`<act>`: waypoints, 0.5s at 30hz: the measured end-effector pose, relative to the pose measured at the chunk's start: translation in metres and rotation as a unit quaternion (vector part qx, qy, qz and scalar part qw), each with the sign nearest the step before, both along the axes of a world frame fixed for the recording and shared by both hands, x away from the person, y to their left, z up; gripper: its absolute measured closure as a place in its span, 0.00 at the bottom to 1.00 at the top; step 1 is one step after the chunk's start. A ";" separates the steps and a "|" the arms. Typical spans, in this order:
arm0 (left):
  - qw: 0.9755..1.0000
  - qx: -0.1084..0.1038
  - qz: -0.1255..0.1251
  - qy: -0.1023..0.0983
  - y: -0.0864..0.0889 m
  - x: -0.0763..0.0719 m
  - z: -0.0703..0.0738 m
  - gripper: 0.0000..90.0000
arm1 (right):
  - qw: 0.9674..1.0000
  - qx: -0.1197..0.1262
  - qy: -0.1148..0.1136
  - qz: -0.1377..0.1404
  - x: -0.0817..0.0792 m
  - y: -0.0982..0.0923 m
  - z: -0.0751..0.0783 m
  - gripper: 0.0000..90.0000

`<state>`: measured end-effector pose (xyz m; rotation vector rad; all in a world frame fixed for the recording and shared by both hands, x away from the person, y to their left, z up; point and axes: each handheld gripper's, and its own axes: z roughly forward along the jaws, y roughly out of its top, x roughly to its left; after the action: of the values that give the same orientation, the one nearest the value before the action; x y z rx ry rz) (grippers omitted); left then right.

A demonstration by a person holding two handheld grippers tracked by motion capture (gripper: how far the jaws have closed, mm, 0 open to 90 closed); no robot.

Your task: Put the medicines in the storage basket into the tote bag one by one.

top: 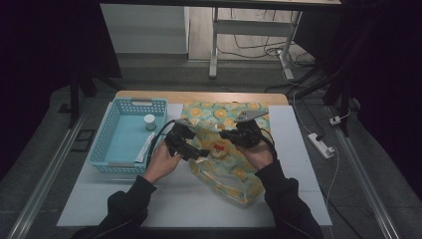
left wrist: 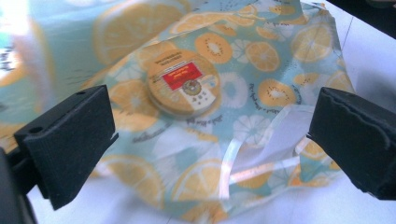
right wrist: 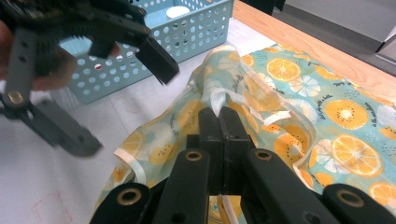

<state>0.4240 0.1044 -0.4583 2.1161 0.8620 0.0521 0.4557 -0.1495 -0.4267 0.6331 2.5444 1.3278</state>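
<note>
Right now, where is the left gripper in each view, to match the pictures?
High view: left gripper left of centre, open at the orange-print bag.
Left gripper view: its jaws at both lower sides.
Right gripper view: left gripper upper left, open.
Shared landmark: the orange-print bag.

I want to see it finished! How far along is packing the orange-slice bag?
Done: one round labelled tin already lies inside the clear orange-slice-print plastic bag. In hand: the right claw pinches the bag's edge; the left claw is open. Left: a small white jar sits in the blue perforated basket.
</note>
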 end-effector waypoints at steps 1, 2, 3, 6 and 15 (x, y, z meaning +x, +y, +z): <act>1.000 -0.001 0.002 0.001 0.003 -0.001 0.002 0.01 | 1.000 0.000 0.001 0.000 0.000 0.000 0.000 1.00; 1.000 -0.002 0.002 0.001 0.007 -0.001 0.003 0.01 | 1.000 0.000 0.001 -0.001 0.000 0.000 0.000 1.00; 1.000 -0.001 0.003 0.001 0.011 -0.001 0.004 0.01 | 1.000 0.000 0.000 0.000 0.000 0.000 0.000 1.00; 1.000 0.008 0.011 -0.002 0.023 -0.002 0.007 0.01 | 1.000 0.001 0.000 -0.001 0.000 0.000 0.000 1.00; 0.998 0.028 0.059 -0.018 0.060 -0.005 0.009 0.00 | 1.000 0.002 0.000 -0.002 0.000 0.000 0.000 1.00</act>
<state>0.4192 0.1647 -0.4492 2.1072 0.9744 0.1770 0.4559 -0.1496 -0.4266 0.6385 2.5405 1.3334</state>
